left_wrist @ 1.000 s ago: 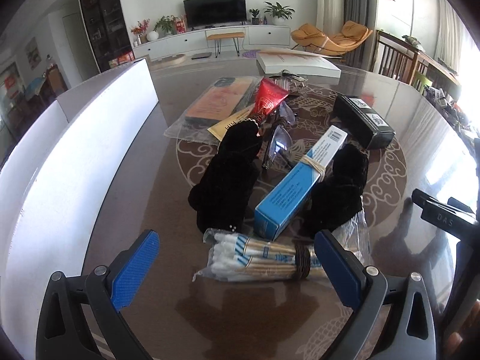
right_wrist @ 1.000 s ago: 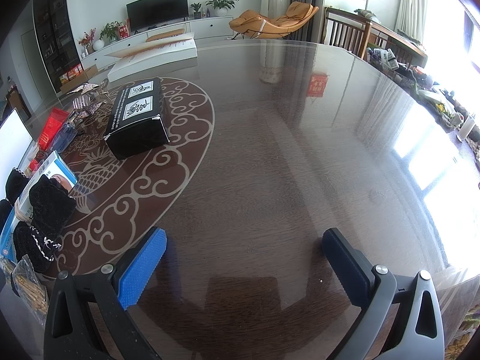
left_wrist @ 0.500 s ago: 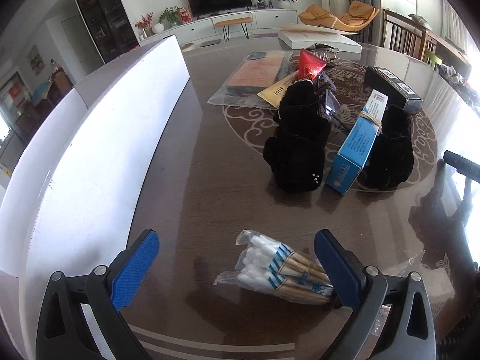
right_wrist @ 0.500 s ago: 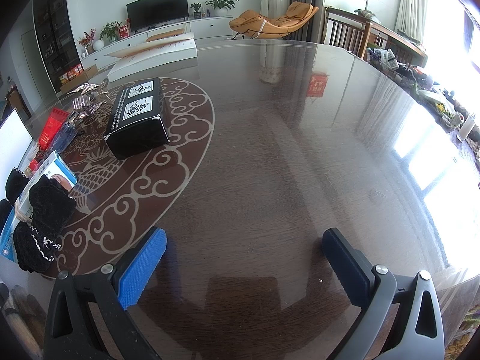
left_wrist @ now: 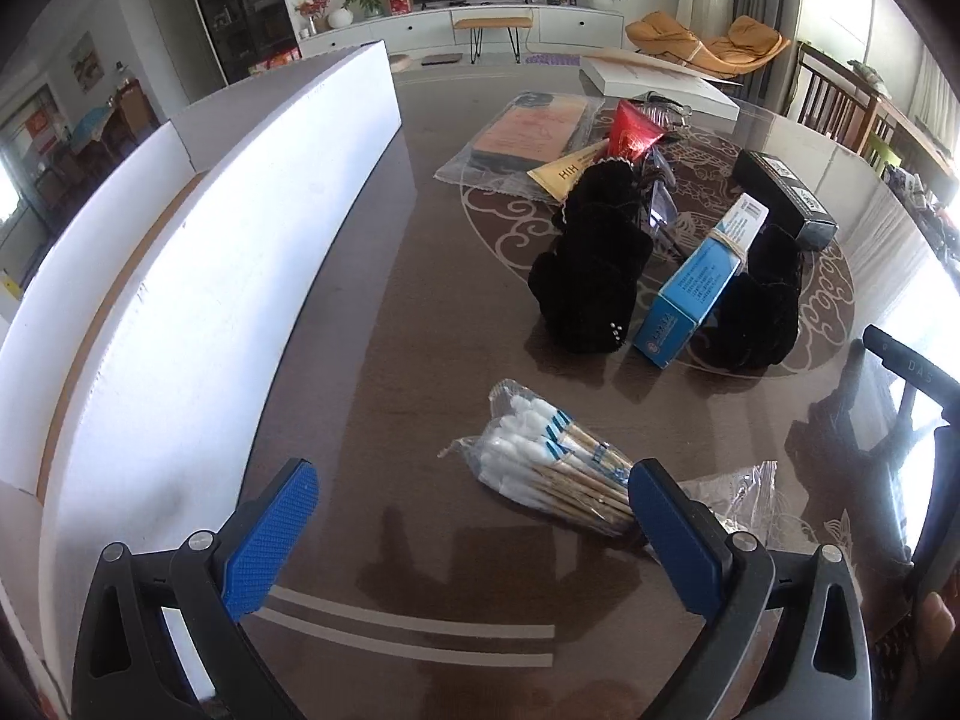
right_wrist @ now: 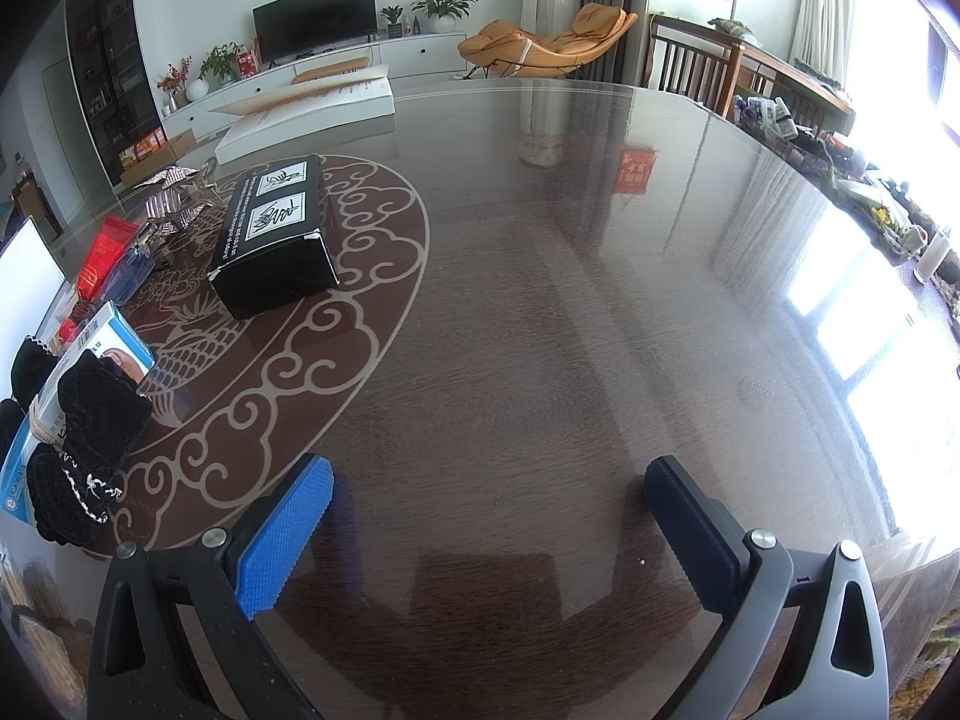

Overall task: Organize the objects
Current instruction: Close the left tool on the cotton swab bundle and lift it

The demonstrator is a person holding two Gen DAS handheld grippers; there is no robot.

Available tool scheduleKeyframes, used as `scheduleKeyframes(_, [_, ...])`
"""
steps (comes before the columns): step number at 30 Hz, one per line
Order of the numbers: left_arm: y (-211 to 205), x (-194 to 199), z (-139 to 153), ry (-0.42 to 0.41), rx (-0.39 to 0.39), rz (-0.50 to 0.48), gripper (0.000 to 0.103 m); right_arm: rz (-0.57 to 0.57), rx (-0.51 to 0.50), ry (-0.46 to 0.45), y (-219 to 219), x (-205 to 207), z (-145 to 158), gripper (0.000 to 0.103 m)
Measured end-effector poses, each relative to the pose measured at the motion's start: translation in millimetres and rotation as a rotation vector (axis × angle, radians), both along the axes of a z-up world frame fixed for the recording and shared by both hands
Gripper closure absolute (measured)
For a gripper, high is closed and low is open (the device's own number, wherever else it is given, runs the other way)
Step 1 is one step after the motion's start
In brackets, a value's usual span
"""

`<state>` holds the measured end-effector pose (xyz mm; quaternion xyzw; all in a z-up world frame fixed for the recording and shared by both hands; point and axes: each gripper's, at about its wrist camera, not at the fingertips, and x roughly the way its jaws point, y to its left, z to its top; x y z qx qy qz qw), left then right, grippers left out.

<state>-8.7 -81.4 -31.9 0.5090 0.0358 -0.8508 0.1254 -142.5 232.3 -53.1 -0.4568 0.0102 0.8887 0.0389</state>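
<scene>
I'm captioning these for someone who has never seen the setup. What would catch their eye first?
Probably the bag of cotton swabs on the dark table, lying just ahead of the open left tongs, nearer their right finger. Behind it sits a cluster: a blue box between two black velvet pouches, with a long white box along the left. The right tongs, also open, hover over bare tabletop.

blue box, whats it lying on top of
The blue box rests tilted between two black velvet pouches, leaning on the right one, its near end down by the table. What lies beneath its middle is covered.
</scene>
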Motion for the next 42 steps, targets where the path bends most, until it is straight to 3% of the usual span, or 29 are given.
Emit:
scheduleKeyframes(7, [27.7,-18.0,-11.9,0.02,0.041,-0.023,0.0,0.0,0.0,0.0,-0.1,0.3,0.0,0.0])
scheduleKeyframes(10, [37.9,-41.7,-33.1,-0.064,0.066,-0.067,0.0,0.0,0.0,0.0,0.1,0.0,0.0,0.0])
scheduleKeyframes(19, [21.0,-21.0,-36.9,-0.039,0.066,-0.235,0.0,0.0,0.0,0.0,0.3,-0.5,0.1,0.0])
scheduleKeyframes(28, [-0.4,-45.3,-31.1,-0.07,0.083,-0.174,0.0,0.0,0.0,0.0,0.2,-0.2,0.2,0.0])
scheduleKeyframes(31, [-6.3,-39.4,-10.0,-0.01,0.096,-0.161,0.0,0.0,0.0,0.0,-0.1,0.7,0.0,0.0])
scheduleKeyframes(35, [-4.5,-16.9,5.0,-0.005,0.121,-0.184,0.0,0.0,0.0,0.0,0.2,0.0,0.2,0.0])
scheduleKeyframes(42, [18.9,10.9,-25.1,-0.08,0.077,-0.209,0.0,0.0,0.0,0.0,0.1,0.0,0.0,0.0])
